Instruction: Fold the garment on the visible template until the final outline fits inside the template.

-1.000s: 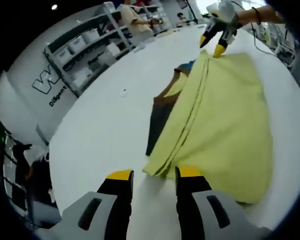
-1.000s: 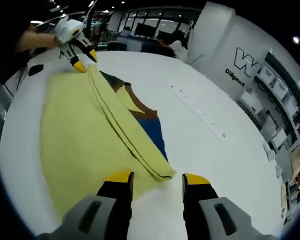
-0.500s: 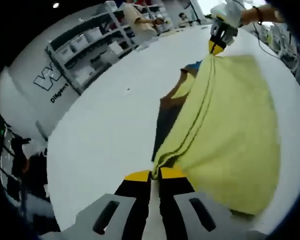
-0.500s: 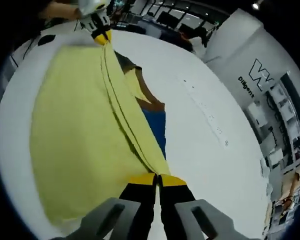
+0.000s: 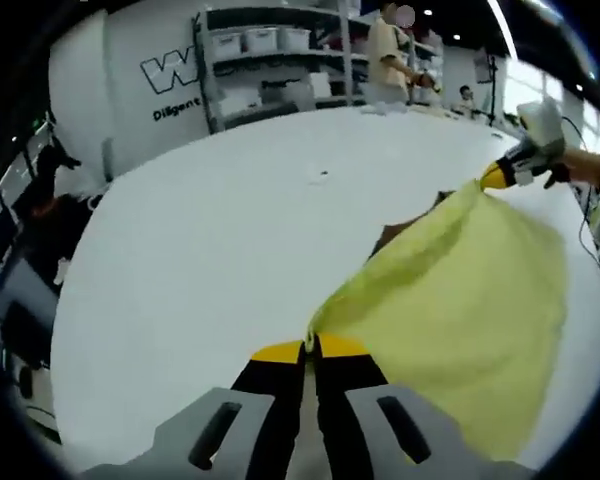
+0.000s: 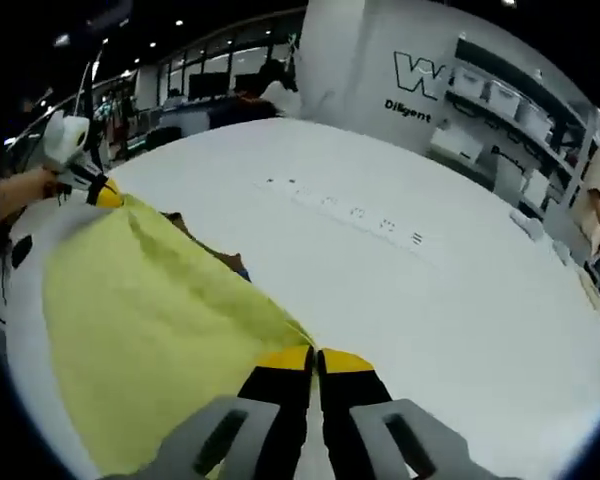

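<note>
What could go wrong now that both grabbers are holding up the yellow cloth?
1. Each gripper pinches only a corner of the yellow garment: the left gripper and the right gripper. A corner might slip out and the cloth would drop crumpled.
2. The lifted cloth hangs over the brown and blue template, so it may land off its outline.

free: bare white table (image 5: 200, 230) beside cloth | obstacle: lifted yellow garment (image 5: 460, 300) stretched across
</note>
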Demonstrator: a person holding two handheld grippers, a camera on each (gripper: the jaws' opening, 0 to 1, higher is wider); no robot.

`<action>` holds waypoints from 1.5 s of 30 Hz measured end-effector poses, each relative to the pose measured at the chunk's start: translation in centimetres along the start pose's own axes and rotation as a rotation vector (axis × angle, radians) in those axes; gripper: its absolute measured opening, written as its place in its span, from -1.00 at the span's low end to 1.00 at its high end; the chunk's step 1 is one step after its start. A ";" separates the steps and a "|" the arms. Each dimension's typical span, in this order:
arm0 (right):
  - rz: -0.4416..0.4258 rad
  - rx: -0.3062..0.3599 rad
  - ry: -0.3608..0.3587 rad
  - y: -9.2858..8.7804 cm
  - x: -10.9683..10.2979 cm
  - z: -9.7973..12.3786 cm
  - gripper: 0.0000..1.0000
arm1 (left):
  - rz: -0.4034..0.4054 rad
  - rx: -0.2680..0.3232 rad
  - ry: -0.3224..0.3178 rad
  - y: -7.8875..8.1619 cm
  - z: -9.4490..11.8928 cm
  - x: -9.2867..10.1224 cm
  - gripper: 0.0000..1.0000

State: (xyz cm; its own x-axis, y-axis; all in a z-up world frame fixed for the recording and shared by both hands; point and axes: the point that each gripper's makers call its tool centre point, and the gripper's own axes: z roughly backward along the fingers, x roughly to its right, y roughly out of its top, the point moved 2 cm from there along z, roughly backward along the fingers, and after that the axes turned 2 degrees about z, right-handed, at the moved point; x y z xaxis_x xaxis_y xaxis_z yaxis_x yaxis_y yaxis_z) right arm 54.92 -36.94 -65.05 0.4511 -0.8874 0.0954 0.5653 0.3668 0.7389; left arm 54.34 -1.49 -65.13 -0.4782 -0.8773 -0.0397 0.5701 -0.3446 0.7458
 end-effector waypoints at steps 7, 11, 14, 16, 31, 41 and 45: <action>-0.222 -0.020 -0.050 -1.4 0.6 -0.3 -0.95 | 0.151 -0.006 0.039 -0.4 -0.1 -0.3 -0.89; -0.349 0.023 -0.046 -1.3 0.9 0.4 -0.79 | 0.160 0.002 0.034 0.0 0.9 -0.3 -0.76; -0.439 0.034 -0.021 -1.1 0.7 1.1 -0.46 | 0.195 0.019 0.026 0.5 1.6 -0.4 -0.48; -0.459 0.049 0.002 -0.9 0.5 1.7 -0.32 | 0.221 0.031 0.014 0.7 2.0 -0.1 -0.25; -0.289 0.055 0.189 -1.1 -4.7 6.5 0.33 | 0.119 0.121 -0.082 2.1 6.3 3.1 0.50; -0.154 0.049 0.281 -2.1 -7.5 9.5 0.45 | 0.050 0.136 -0.157 -0.5 8.8 5.8 0.48; -0.138 0.047 0.299 -2.7 -8.2 10.3 0.45 | 0.039 0.144 -0.186 -1.2 9.5 6.2 0.49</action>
State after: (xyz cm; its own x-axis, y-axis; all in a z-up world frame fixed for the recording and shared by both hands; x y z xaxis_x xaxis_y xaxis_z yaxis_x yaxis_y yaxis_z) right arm 42.61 -33.53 -60.96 0.5589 -0.8042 -0.2025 0.6056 0.2290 0.7621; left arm 44.28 -3.35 -59.94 -0.5800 -0.8080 0.1041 0.4958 -0.2487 0.8321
